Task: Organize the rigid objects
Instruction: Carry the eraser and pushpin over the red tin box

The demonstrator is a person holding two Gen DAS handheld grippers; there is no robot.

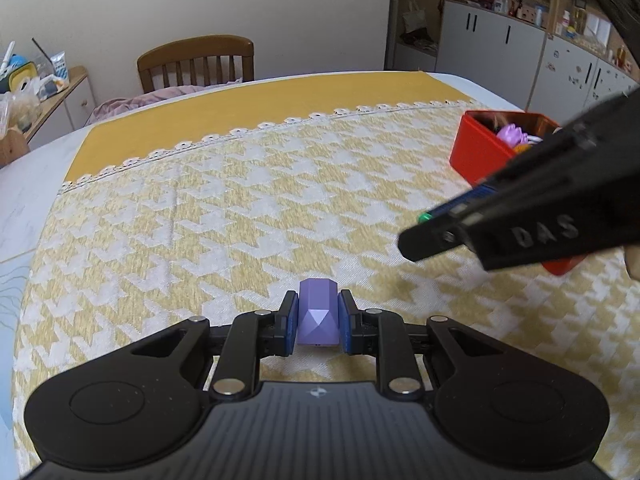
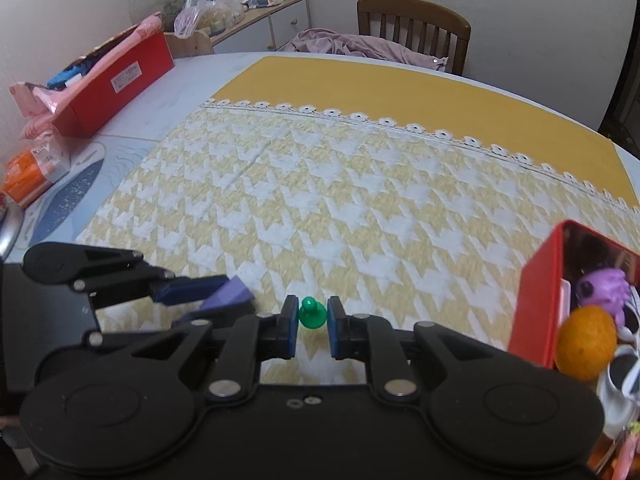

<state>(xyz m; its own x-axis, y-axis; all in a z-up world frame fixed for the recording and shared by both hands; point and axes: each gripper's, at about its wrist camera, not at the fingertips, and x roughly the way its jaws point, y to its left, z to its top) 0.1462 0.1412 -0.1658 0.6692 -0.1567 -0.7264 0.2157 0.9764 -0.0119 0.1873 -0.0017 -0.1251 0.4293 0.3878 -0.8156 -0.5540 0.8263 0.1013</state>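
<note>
The left gripper has its jaws drawn in tight on a purple faceted block, the blue pads flat against its two sides, so the block sits squarely between them, its front end poking out past the tips. The right gripper holds a small green peg between its jaws; the pads stand very close on either side of its round base, and it looks pinched, though I cannot tell for sure that both pads touch. My guess is that each piece is gripped across its narrow width so it can be carried without twisting, which suits hard little things like these. Taking the red box as the landmark: the purple block is well to the left of it and nearer the person, over the yellow-and-white checked cloth; the green peg is just beside the box's near-left side, much closer than the block. The box already holds a purple toy, an orange ball and some white pieces, so both held things seem bound for it. Whether either piece is lifted clear of the cloth or resting on it is not plain. Far beyond the box, across the table, stands a wooden chair.
</note>
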